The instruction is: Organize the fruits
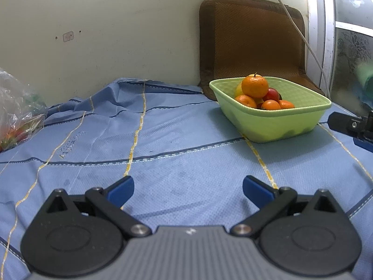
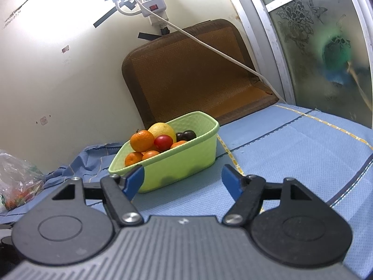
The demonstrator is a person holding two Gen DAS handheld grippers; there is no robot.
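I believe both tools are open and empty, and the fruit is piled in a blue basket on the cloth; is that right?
Not quite: the basket is light green, not blue, as the right wrist view shows. The left tool and right tool are indeed open and empty, and the cloth is blue.

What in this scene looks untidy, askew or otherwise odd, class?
The blue cloth is bunched into wrinkles at its far edge by the wall. The fruit is heaped at one end of the green basket, with one orange perched on top. Nothing looks spilled or damaged.
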